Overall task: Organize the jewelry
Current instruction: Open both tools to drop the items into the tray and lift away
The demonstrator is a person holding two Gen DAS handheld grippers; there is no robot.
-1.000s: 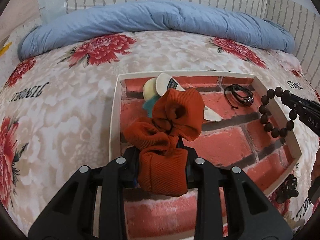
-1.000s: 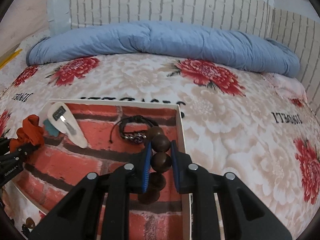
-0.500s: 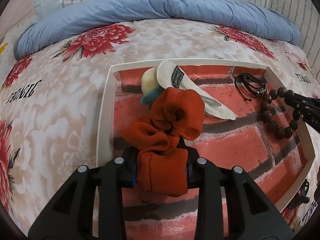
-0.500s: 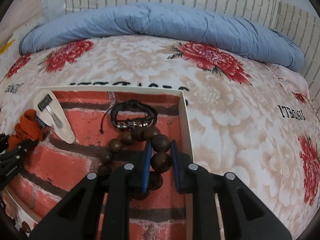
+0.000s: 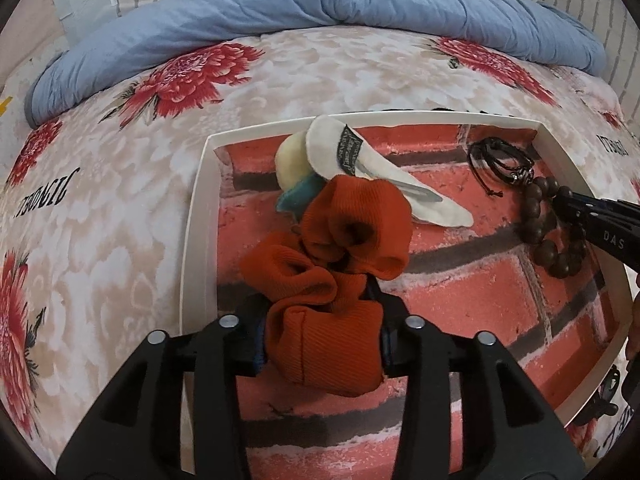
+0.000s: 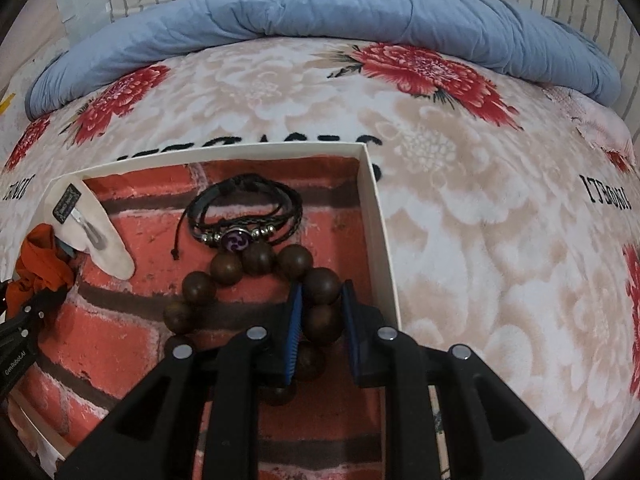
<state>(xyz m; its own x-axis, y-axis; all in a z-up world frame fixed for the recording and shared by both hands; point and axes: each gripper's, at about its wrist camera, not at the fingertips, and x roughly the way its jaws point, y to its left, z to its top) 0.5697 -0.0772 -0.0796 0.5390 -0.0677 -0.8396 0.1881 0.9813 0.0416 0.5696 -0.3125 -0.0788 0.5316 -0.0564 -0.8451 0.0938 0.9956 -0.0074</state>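
Observation:
A white-rimmed tray [image 5: 196, 240] with a red brick-print floor lies on the bed. My left gripper [image 5: 322, 336] holds an orange scrunchie [image 5: 344, 248] low over the tray's left part. Its jaws are opening, and the cloth still fills the gap and touches both pads. My right gripper [image 6: 322, 312] is shut on a brown wooden bead bracelet [image 6: 228, 266], whose loop rests on the tray floor by the right wall [image 6: 376, 216]. Just beyond the beads lies a black cord bracelet [image 6: 244, 216]. A white hair clip [image 5: 384, 176] lies behind the scrunchie.
A cream round piece [image 5: 290, 160] and a teal piece [image 5: 296, 198] sit under the clip. A dark hair clip [image 5: 604, 396] lies outside the tray's near right corner. The floral bedspread [image 6: 480, 240] surrounds the tray, with a blue duvet [image 6: 360, 12] rolled along the back.
Both grippers have come down closer to the tray. The bead bracelet, hanging before, now lies spread on the tray floor. The left jaws have widened around the scrunchie.

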